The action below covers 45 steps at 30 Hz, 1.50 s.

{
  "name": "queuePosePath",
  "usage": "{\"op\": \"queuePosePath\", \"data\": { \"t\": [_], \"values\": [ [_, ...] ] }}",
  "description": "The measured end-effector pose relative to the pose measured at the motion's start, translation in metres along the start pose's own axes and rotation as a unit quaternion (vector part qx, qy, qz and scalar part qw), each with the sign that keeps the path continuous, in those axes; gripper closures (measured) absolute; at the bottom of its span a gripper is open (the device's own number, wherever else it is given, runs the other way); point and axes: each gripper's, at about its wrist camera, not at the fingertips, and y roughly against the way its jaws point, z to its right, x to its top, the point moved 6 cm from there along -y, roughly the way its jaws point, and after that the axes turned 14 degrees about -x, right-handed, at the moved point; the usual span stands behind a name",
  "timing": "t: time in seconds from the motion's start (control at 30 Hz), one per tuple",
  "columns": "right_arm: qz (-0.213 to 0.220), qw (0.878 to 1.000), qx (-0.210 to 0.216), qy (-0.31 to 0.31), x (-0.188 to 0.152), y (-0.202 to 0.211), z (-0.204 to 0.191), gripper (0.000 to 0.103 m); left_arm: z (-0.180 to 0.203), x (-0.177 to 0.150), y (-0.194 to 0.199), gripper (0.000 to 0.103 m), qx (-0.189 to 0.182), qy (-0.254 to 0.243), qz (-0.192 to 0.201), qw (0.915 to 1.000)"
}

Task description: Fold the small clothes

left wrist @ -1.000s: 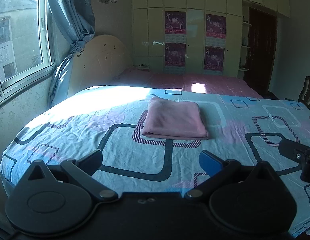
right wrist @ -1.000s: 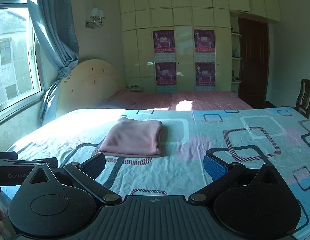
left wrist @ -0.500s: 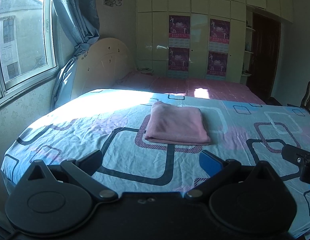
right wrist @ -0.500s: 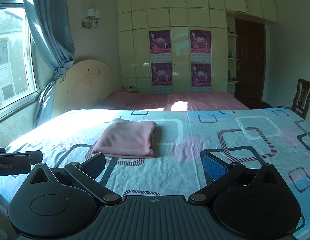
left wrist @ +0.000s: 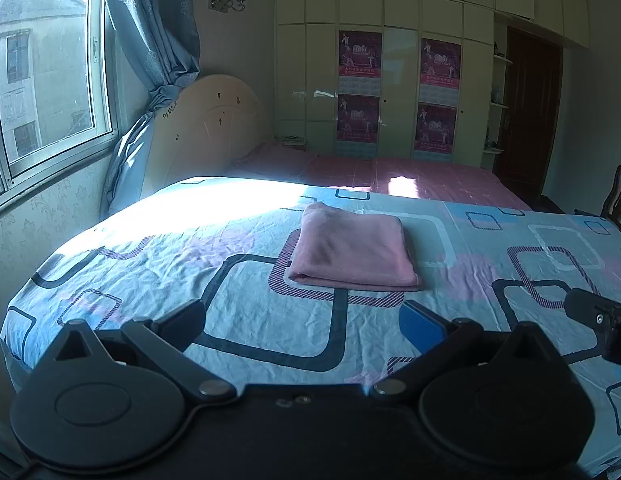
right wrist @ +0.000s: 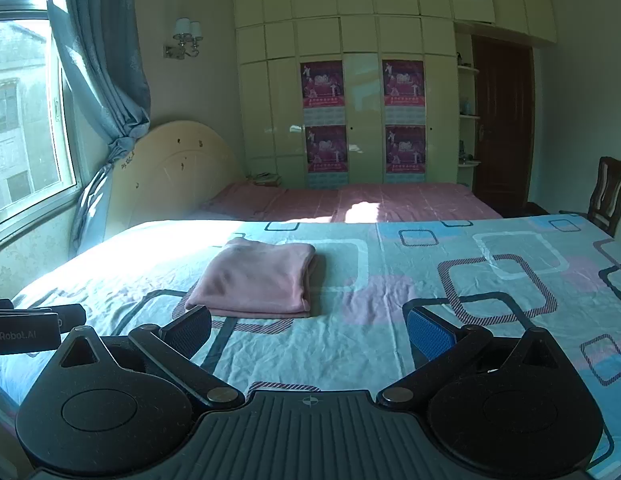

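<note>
A pink garment [left wrist: 352,248] lies folded into a neat rectangle on the patterned blue bed sheet [left wrist: 150,248]; it also shows in the right wrist view [right wrist: 256,280]. My left gripper [left wrist: 304,326] is open and empty, held above the near part of the bed, short of the garment. My right gripper [right wrist: 308,330] is open and empty, also short of the garment, which lies ahead and to its left. The right gripper's tip shows at the right edge of the left wrist view [left wrist: 598,320], and the left gripper's body shows at the left edge of the right wrist view [right wrist: 26,326].
A window [left wrist: 42,80] and blue curtain [left wrist: 150,40] are on the left wall. A second bed with a pink sheet [left wrist: 374,172] and a cream headboard [left wrist: 206,124] stands behind. A wardrobe [right wrist: 362,100], dark door [right wrist: 502,128] and wooden chair [right wrist: 608,196] stand at the back and right.
Both grippers have drawn back and risen a little from the bed. The folded pink garment has stayed in place. Both grippers remain open.
</note>
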Motion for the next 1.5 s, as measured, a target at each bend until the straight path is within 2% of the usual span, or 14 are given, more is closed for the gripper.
{"op": "queuePosePath", "data": {
  "t": [1.2,1.5],
  "values": [
    [-0.005,1.0,0.012,0.009,0.0,-0.011,-0.011,0.0,-0.011,0.003,-0.007,0.0,-0.001,0.001,-0.013,0.9999],
    [-0.014,1.0,0.011,0.01,-0.003,-0.023,-0.013,0.0,-0.013,0.0,-0.025,0.0,-0.013,-0.004,-0.022,0.9997]
  ]
}}
